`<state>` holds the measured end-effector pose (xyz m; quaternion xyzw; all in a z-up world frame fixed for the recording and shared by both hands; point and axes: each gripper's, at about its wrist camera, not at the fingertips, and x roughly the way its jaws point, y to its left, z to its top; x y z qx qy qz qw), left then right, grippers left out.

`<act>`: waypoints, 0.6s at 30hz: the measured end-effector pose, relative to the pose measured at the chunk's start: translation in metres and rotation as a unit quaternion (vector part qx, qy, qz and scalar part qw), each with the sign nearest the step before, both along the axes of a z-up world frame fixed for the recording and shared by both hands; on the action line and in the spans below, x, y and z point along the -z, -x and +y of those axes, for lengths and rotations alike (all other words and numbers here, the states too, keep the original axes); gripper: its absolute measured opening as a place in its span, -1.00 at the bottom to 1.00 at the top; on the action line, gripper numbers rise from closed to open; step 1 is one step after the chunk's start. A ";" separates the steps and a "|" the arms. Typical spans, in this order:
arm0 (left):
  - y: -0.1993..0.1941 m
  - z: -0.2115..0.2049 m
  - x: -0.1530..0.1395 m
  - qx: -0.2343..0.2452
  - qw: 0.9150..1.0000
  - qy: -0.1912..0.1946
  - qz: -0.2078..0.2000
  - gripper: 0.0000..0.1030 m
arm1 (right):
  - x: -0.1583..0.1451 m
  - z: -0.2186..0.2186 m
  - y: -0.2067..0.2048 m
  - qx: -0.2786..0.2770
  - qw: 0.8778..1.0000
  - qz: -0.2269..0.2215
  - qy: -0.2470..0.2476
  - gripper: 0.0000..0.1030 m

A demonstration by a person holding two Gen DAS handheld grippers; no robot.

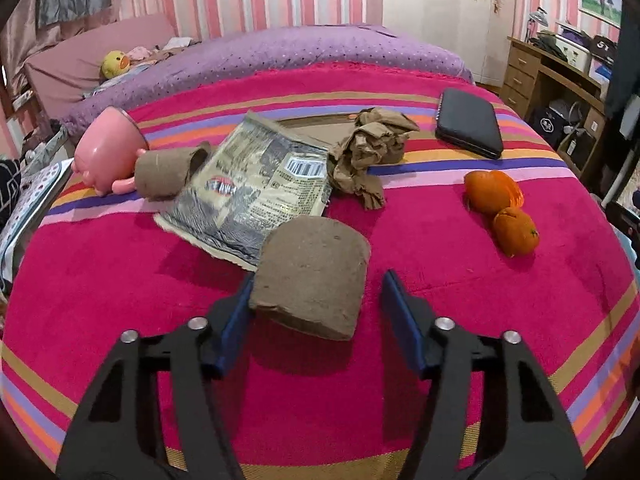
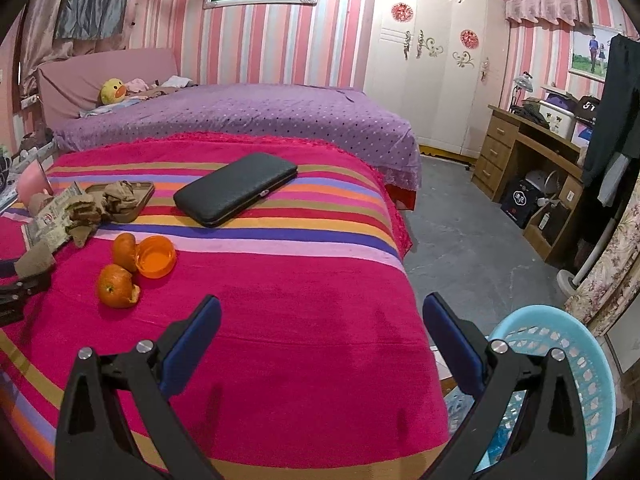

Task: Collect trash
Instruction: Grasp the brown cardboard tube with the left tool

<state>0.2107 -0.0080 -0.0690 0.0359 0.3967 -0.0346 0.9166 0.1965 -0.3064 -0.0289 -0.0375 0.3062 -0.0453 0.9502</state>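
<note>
Cardboard, matte and grey-brown, fills the space between the left gripper [image 1: 316, 292] pads: a flattened toilet-roll tube [image 1: 310, 276] lying on the striped blanket [image 1: 440, 360]. The left blue pad [image 1: 236, 316] touches its edge, while the right pad stands just clear of the tube, so the jaws are half spread and not yet pinching. Just behind the tube lies a glossy, crinkled snack wrapper [image 1: 256, 188], partly under it. A second cardboard tube [image 1: 170, 172] rests at the wrapper's far left corner, against a smooth pink plastic cup [image 1: 106, 148] tipped on its side. Beside the wrapper sits a wad of crumpled brown paper [image 1: 370, 148]. Bright orange peel pieces [image 1: 502, 208] lie well apart to the right, with open plush blanket around them. A black leatherette case [image 1: 470, 122] rests near the far edge.

The right gripper [image 2: 320, 336] hangs with jaws spread wide and nothing between them, over bare blanket near the bed's corner. Below that edge, on the floor, stands a pale blue latticed plastic basket [image 2: 576, 344].
</note>
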 end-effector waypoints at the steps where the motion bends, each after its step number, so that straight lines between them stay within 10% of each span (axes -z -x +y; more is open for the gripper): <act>1: 0.000 -0.001 0.000 0.000 1.000 -0.002 0.000 0.07 | 0.000 0.000 0.000 -0.001 1.000 0.000 0.000 0.91; 18: 0.013 0.029 -0.029 -0.031 0.997 0.053 -0.048 -0.05 | -0.003 0.034 0.000 -0.017 1.000 -0.004 0.002 0.91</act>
